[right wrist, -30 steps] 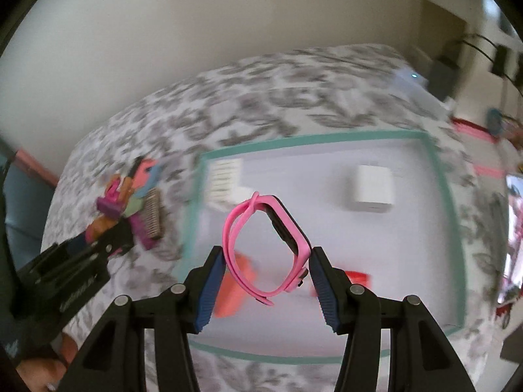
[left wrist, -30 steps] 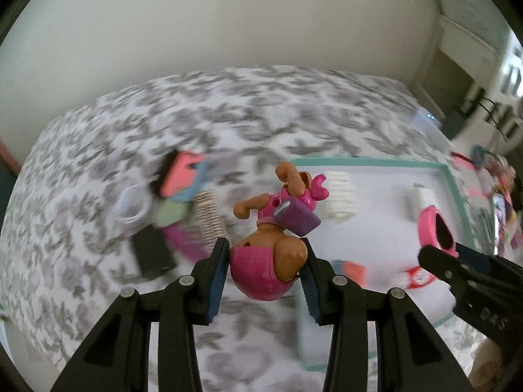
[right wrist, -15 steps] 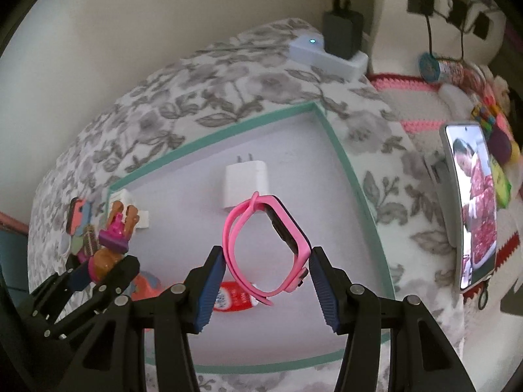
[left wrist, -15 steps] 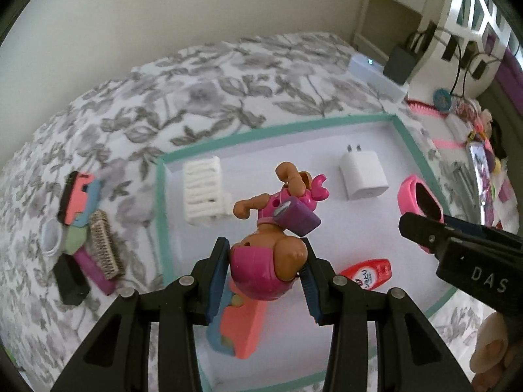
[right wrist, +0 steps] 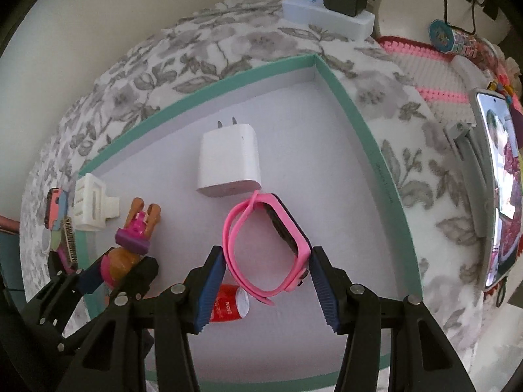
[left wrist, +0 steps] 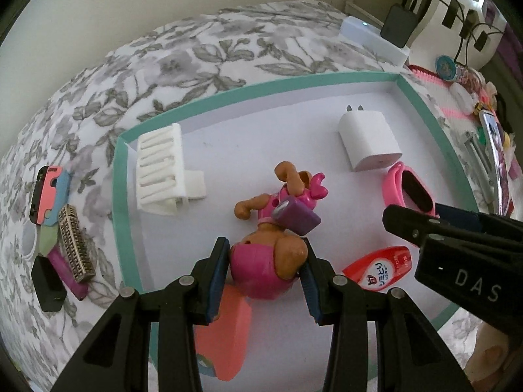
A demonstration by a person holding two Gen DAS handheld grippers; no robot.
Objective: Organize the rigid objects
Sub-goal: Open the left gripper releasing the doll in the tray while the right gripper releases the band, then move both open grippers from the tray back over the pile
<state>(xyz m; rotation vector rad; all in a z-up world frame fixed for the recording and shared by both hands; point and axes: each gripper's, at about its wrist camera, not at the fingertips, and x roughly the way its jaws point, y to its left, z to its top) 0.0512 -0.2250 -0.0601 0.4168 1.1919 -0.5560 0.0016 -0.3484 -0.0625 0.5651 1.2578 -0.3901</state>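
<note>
My left gripper (left wrist: 263,277) is shut on a pink and brown toy figure (left wrist: 274,228) and holds it over the teal-rimmed white tray (left wrist: 196,101). My right gripper (right wrist: 268,281) is shut on a pink smartwatch (right wrist: 268,245), also over the tray (right wrist: 359,124), just in front of a white charger (right wrist: 228,160). In the tray lie a white hair clip (left wrist: 163,170), the charger (left wrist: 366,140), a red tube (left wrist: 382,271) and an orange piece (left wrist: 225,326). The figure (right wrist: 130,245) shows at the left in the right wrist view.
The tray sits on a grey floral bedspread (left wrist: 196,42). Left of the tray lie several small items, among them a metal clip (left wrist: 75,245) and a black block (left wrist: 47,287). A phone (right wrist: 500,189) stands to the right. A white box with a black adapter (right wrist: 327,13) sits at the far edge.
Both grippers have moved to the right and lower over the tray with their objects. The watch now sits close in front of the charger. Neither grip has changed.
</note>
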